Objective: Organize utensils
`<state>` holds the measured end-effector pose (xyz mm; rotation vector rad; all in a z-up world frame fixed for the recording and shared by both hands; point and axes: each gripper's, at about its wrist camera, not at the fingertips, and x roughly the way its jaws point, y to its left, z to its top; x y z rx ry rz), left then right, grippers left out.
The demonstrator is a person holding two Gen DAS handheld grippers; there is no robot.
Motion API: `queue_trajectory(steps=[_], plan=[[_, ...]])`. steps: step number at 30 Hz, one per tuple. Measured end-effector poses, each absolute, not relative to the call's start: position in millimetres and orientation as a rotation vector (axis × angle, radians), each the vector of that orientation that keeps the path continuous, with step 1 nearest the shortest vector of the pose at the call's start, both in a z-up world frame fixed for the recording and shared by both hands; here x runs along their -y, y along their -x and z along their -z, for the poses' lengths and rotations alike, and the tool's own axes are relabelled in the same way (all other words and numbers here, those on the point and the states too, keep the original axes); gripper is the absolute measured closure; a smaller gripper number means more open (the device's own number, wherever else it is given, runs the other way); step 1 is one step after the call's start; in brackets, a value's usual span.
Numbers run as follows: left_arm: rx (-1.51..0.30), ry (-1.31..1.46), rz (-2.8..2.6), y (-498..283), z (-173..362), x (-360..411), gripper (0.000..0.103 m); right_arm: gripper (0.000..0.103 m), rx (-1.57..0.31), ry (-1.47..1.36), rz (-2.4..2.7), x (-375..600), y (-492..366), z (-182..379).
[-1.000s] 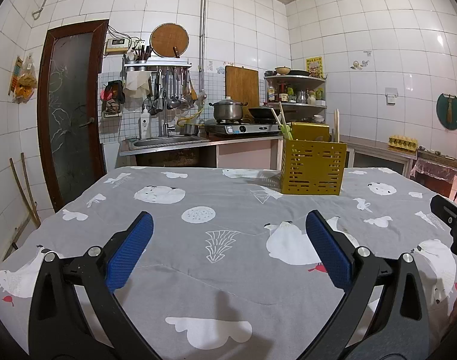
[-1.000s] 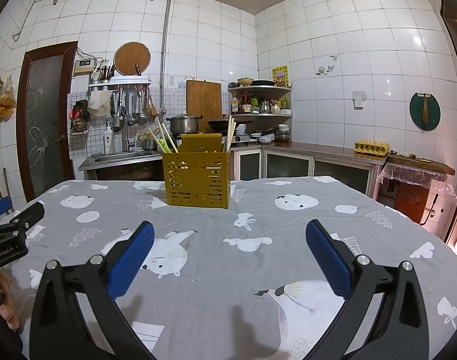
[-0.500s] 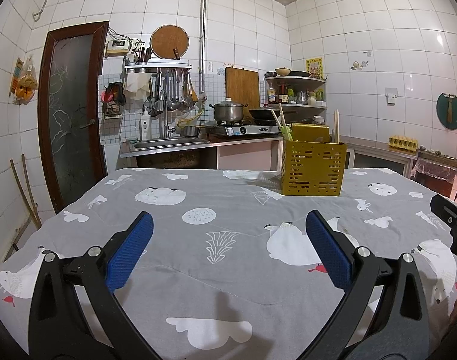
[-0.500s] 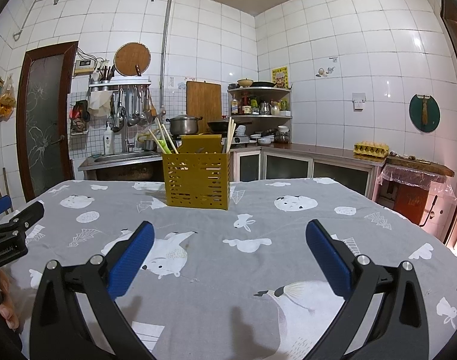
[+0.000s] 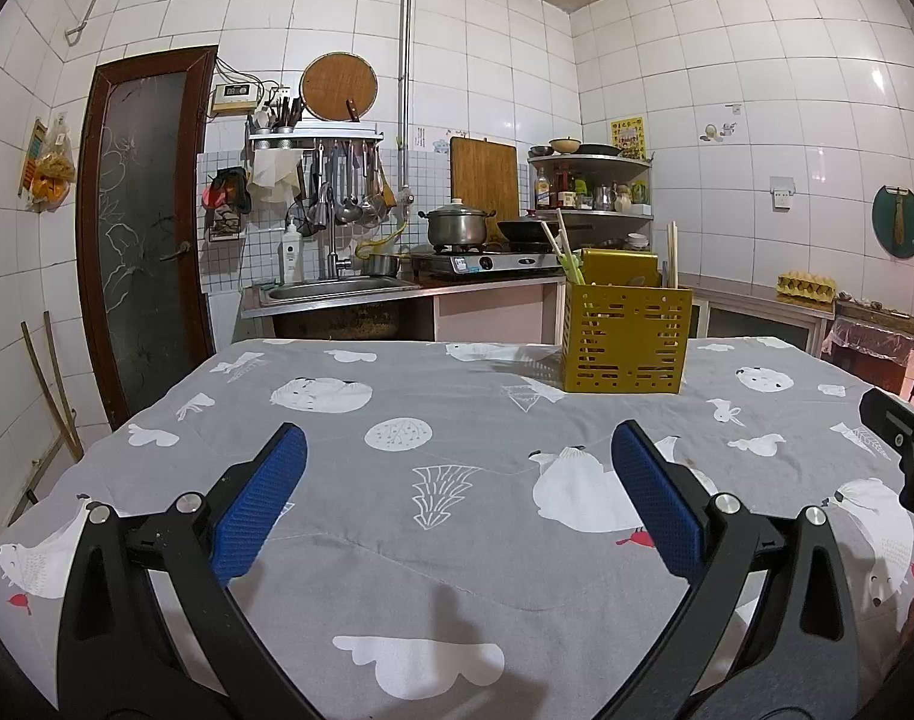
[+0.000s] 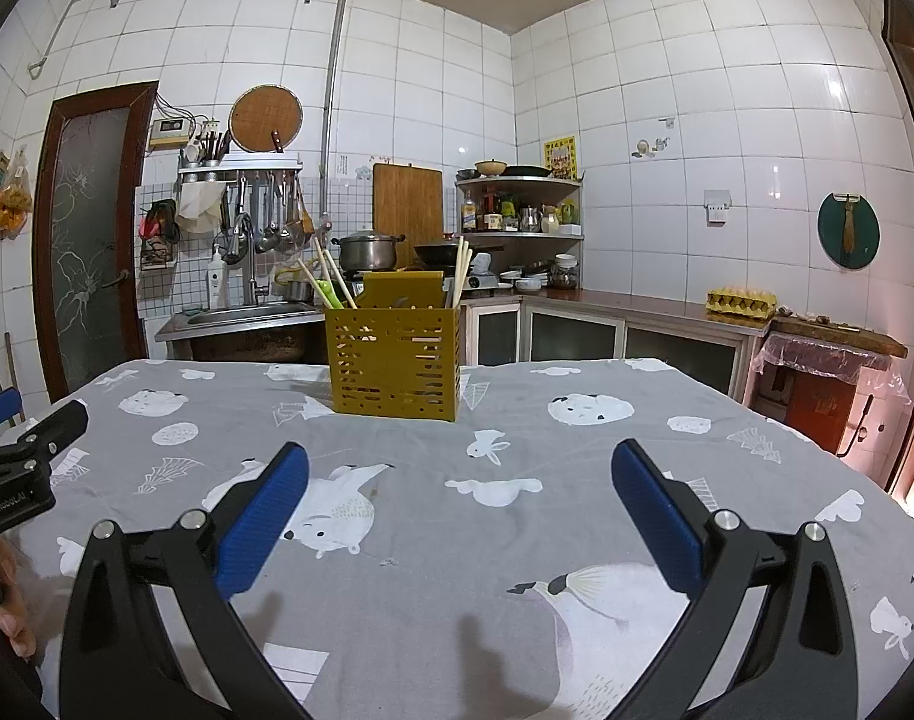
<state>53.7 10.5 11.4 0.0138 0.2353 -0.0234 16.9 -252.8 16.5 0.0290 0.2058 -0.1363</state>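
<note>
Grey cloth printed with white animals and clouds covers the table (image 5: 457, 540). Left gripper (image 5: 457, 468) hovers low over the near part of the cloth, jaws spread wide, nothing between the blue pads (image 5: 258, 510). Right gripper (image 6: 457, 468) sits likewise over the cloth, jaws equally wide apart, blue pads (image 6: 655, 516) bare, nothing held. Yellow slotted utensil holder (image 6: 395, 363) stands upright on the far half of the table, well apart from both grippers; in the left wrist view it lies ahead and to the right (image 5: 628, 339), in the right wrist view nearly straight ahead. Chopsticks (image 6: 460, 270) stick up from its right side; more pale sticks and a green-handled utensil (image 6: 329, 294) lean out at its left. Holder's compartments cannot be told apart from here. Each gripper's black body shows at the edge of the other's view. Behind the table: steel sink (image 5: 336, 288), a pot (image 5: 457, 227) on a stove, a hanging rack of ladles (image 5: 342, 192).
</note>
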Motion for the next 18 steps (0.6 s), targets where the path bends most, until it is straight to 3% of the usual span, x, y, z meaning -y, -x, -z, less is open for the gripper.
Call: queue_trajectory(steps=[18], plan=[[-0.234, -0.015, 0.024, -53.7, -11.0, -10.6, 0.005, 0.004, -0.204, -0.03, 0.137, 253.7, -16.8, -16.8]])
